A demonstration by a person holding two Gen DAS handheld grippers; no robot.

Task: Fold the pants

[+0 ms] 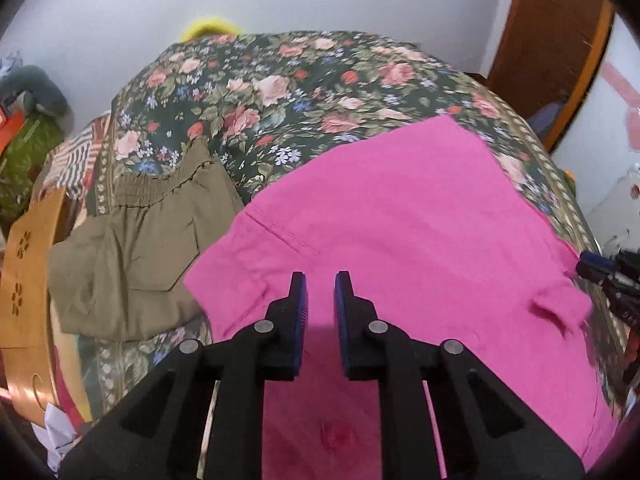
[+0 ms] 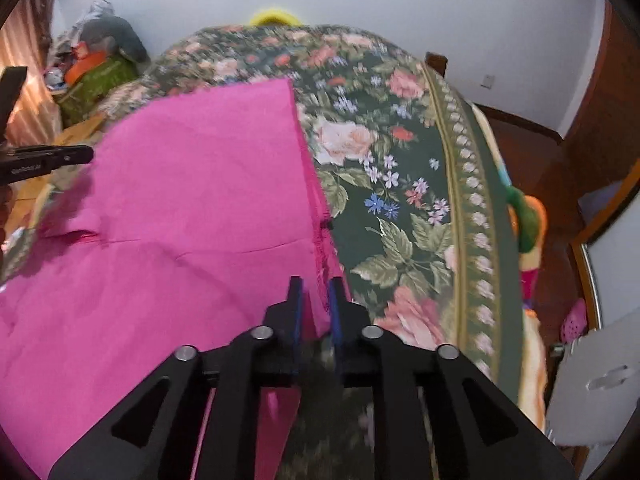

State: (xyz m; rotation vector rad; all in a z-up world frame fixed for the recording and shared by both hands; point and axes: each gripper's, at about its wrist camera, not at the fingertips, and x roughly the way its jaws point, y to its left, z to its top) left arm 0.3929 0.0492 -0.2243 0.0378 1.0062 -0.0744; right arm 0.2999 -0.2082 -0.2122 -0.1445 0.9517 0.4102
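Pink pants [image 1: 400, 216] spread flat over a floral bedspread [image 1: 280, 92], bare quilt beyond the far hem and along the right edge. Left gripper [image 1: 320, 292] above the near cloth, jaws apart, holding nothing. Right gripper [image 2: 316, 296] at the right edge, jaws apart around a raised fold; contact unclear. Folded olive garment [image 1: 132, 248] left. Right-view edges motion-blurred.

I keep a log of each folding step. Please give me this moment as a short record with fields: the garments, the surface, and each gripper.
garment in work: pink pants, spread flat
surface: floral bedspread
other garment: olive pants, folded, left of the pink ones
left gripper: open, fingers above the pink cloth, holding nothing
right gripper: at the right edge of the pink pants, edge cloth between the fingers; grip unclear
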